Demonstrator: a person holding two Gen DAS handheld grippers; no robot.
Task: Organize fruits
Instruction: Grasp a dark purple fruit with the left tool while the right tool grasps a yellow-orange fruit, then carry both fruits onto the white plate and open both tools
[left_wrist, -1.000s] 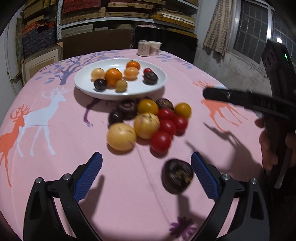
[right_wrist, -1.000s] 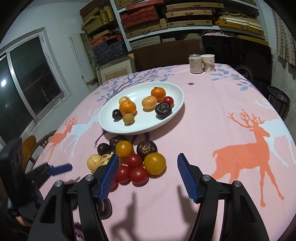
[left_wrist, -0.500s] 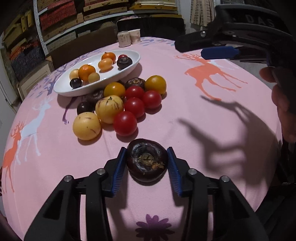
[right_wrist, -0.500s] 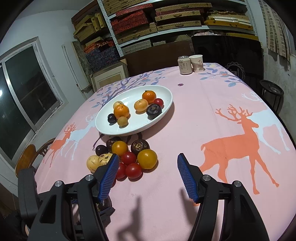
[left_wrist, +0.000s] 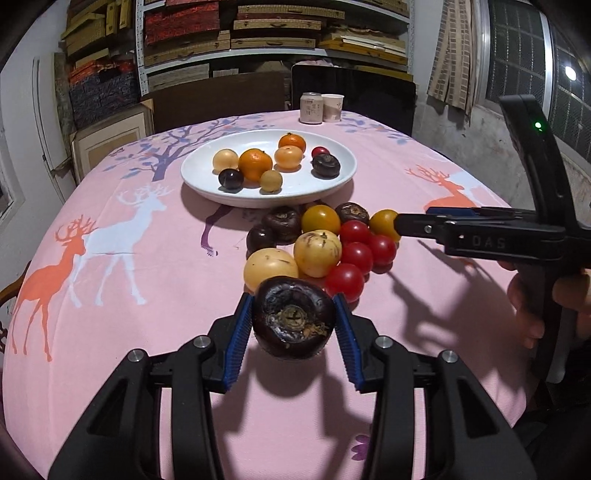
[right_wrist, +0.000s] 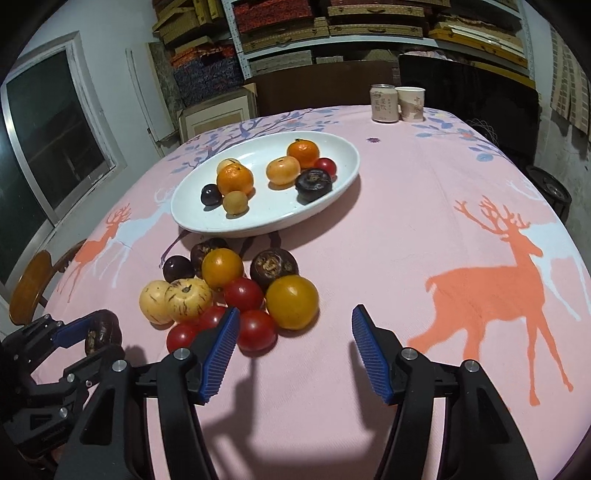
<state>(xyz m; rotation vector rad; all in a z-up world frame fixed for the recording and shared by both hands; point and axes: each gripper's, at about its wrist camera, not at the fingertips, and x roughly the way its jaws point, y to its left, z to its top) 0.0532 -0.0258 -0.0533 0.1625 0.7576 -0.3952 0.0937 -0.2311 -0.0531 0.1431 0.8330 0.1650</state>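
Note:
My left gripper (left_wrist: 293, 325) is shut on a dark purple mangosteen (left_wrist: 293, 321) and holds it above the pink tablecloth, just in front of the fruit pile (left_wrist: 321, 240). The pile has red tomatoes, yellow and orange fruits and dark mangosteens. A white plate (left_wrist: 343, 177) behind it holds several fruits. My right gripper (right_wrist: 291, 347) is open and empty, low over the cloth by the pile's near right side (right_wrist: 255, 291). The left gripper with the mangosteen (right_wrist: 101, 332) also shows at the lower left of the right wrist view. The plate (right_wrist: 343, 177) lies beyond.
A can (left_wrist: 311, 108) and a paper cup (left_wrist: 332, 107) stand at the table's far edge. The right gripper's body (left_wrist: 509, 236) reaches in from the right of the left wrist view. A wooden chair (right_wrist: 29, 288) is at the table's left. Shelves line the back wall.
My left gripper moved onto the lone mangosteen, shut on it and lifted it off the cloth. My right gripper stayed open and drifted slightly towards the pile.

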